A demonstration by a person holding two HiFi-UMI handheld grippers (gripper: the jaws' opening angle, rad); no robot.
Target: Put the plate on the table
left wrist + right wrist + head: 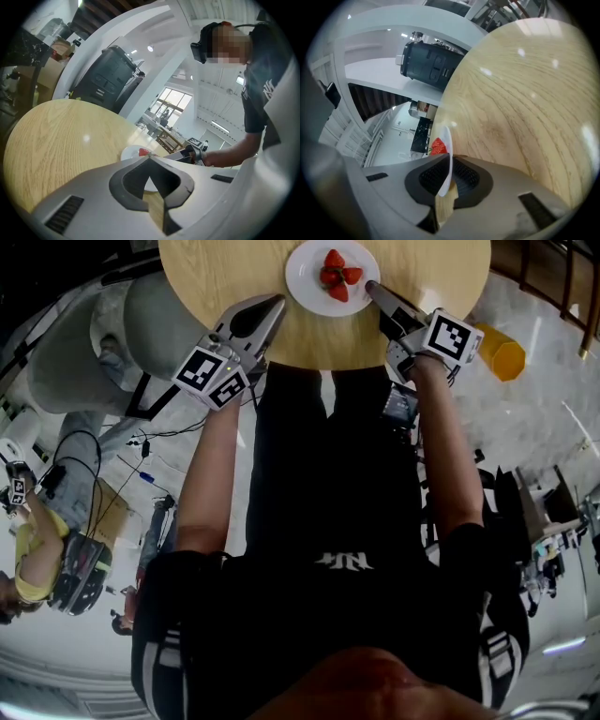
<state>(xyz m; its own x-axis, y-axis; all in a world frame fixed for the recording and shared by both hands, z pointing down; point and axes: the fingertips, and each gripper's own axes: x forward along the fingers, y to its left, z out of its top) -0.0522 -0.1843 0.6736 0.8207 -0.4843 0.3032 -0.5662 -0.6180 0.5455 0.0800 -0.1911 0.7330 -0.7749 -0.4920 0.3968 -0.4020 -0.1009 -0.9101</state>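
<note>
Right jaws: the right gripper (449, 159) had its jaws nearly together on the rim of the plate (306, 285). The rim stood between the pads, and they appeared to pinch it, though the narrow view left the contact on one side unsure.
Left jaws: the left gripper (275, 304) had its jaws pressed together at the tips, with nothing held. It was just beside the plate's left edge and apart from it.
Plate place: on the bench (216, 273), a little in from the person's side, between the two grippers.
Load: strawberries (336, 276) lay heaped at its middle.
Done: the plate looked set down flat on the wood, so the carrying part was judged finished.
Left to do: let go of the rim and draw the right gripper clear without dragging the plate.
Facing: open side up, level with the bench top.
Long axis: none, as the plate was round. The gripped part of the rim was on the person's right.
</note>
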